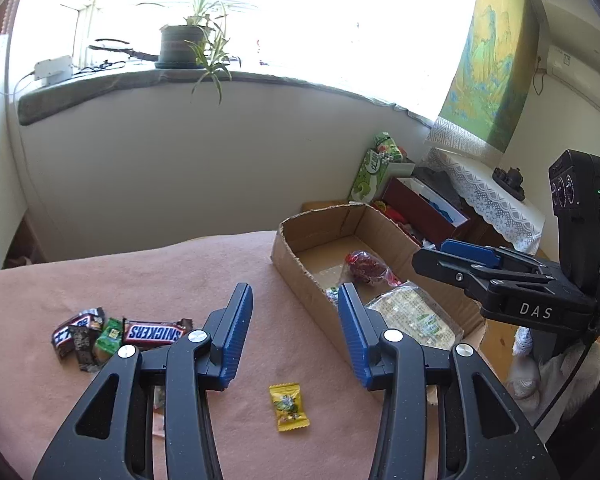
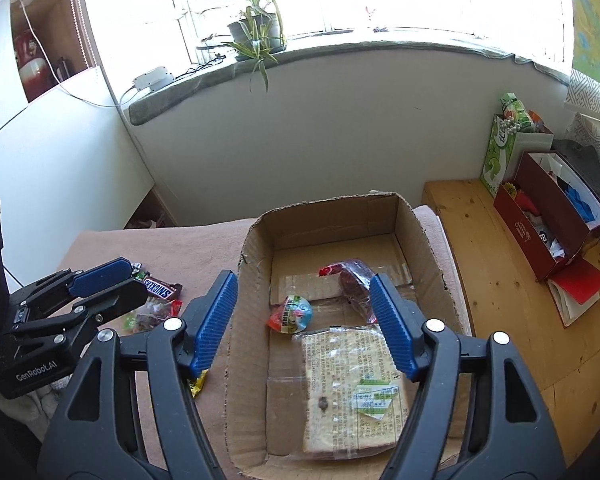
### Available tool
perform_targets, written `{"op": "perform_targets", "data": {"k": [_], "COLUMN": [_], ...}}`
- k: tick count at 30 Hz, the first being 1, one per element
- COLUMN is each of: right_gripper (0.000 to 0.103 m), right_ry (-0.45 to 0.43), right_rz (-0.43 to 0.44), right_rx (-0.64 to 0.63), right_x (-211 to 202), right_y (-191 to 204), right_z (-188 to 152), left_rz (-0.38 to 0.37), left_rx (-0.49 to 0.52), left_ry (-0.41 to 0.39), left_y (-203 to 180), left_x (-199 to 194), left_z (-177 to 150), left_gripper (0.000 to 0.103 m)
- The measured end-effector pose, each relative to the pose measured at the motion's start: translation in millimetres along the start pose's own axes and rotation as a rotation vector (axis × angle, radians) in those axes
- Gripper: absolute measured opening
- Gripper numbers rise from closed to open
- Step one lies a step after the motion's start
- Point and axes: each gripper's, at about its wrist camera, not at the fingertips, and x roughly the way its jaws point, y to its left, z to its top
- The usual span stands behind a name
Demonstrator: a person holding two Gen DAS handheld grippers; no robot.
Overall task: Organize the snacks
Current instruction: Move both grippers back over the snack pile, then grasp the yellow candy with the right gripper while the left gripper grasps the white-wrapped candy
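An open cardboard box [image 2: 256,256] stands on a pink cloth [image 1: 140,280]. Inside lie a clear-wrapped cracker pack [image 2: 352,392], a dark red wrapped snack [image 2: 354,280] and a small round colourful candy [image 2: 294,314]. On the cloth, a yellow candy [image 1: 289,407] lies between and just ahead of my left gripper's fingers. A Snickers bar [image 1: 152,334] and several small wrapped sweets [image 1: 84,338] lie to the left. My left gripper [image 1: 296,312] is open and empty above the cloth. My right gripper [image 2: 304,300] is open and empty above the box; it also shows in the left wrist view [image 1: 456,258].
A wooden table [image 2: 500,280] stands right of the box with a dark red box [image 2: 540,236] of items and a green carton [image 2: 496,156]. A white wall with a windowsill and potted plant [image 1: 184,44] lies behind.
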Motion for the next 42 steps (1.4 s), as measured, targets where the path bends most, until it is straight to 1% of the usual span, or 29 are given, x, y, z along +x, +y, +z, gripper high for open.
{"op": "perform_targets", "data": {"k": [4, 10, 14, 18, 21, 25, 26, 27, 28, 35, 42], "right_gripper": [0.071, 0.071, 0.071, 0.071, 0.071, 0.07, 0.068, 0.063, 0.06, 0.059, 0.059], "right_ry": [0.002, 0.021, 0.04, 0.074, 0.112, 0.142, 0.15, 0.161, 0.17, 0.195, 0.211], "right_rz": [0.044, 0.149, 0.164, 0.167, 0.14, 0.067, 0.052, 0.041, 0.031, -0.041, -0.064], "right_rx": [-0.042, -0.089, -0.114, -0.097, -0.082, -0.088, -0.085, -0.087, -0.092, -0.12, -0.124], "right_x": [-9.4, -12.8, -3.8, 14.4, 33.8, 54.3, 59.0, 63.8, 68.3, 89.3, 102.3], "right_y": [32.0, 84.6, 113.9, 129.0, 132.6, 131.4, 130.4, 129.0, 128.5, 126.6, 124.3], "right_z": [-15.6, -41.4, -63.2, -87.2, -101.8, -109.4, -109.6, -108.7, -107.8, -103.4, -101.8], "left_rz": [0.022, 0.065, 0.083, 0.082, 0.076, 0.085, 0.087, 0.087, 0.088, 0.099, 0.131], "left_rx": [-0.033, -0.087, -0.128, -0.148, -0.143, -0.106, -0.101, -0.095, -0.087, -0.021, 0.015], "left_ry": [-0.009, -0.014, 0.004, 0.044, 0.089, 0.125, 0.133, 0.142, 0.152, 0.205, 0.228], "left_y": [20.4, 53.8, 72.0, 83.9, 87.3, 88.1, 88.4, 88.5, 88.2, 79.4, 77.1], "left_x": [-20.4, -43.9, -47.4, -42.3, -32.8, -21.0, -17.7, -14.7, -11.6, 5.3, 18.4], "left_z": [-15.5, -37.1, -54.2, -72.1, -84.7, -91.9, -92.3, -92.8, -93.1, -96.4, -95.1], "left_gripper": [0.043, 0.043, 0.043, 0.043, 0.043, 0.043, 0.043, 0.043, 0.043, 0.043, 0.043]}}
